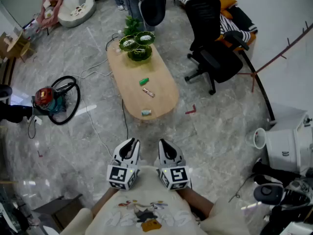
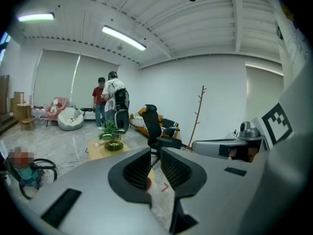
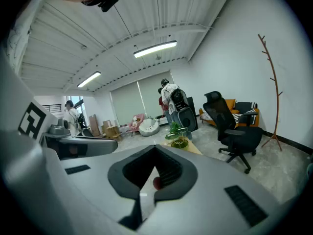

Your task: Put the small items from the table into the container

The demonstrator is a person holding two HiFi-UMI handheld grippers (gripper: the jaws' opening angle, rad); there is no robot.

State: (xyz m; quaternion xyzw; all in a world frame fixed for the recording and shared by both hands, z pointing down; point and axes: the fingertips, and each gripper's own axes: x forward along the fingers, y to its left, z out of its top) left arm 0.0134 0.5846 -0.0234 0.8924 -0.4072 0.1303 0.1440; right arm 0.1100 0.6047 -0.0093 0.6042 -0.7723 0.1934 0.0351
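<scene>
Left gripper point(image 1: 129, 144) jaws apart, right gripper point(image 1: 166, 145) jaws together, small items point(image 1: 148, 92) well ahead.

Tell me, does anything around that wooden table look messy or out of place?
Nothing looks broken or spilled. The floor left of the oval table is untidy: a white cable trails loose across it, and a red machine lies there with a black hose looped beside it.

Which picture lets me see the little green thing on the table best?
The head view. It looks down on the table, so the little green thing shows plainly near its middle. The gripper views look low across the room and catch only the table's end with the green bowls; the green thing cannot be made out there.
</scene>
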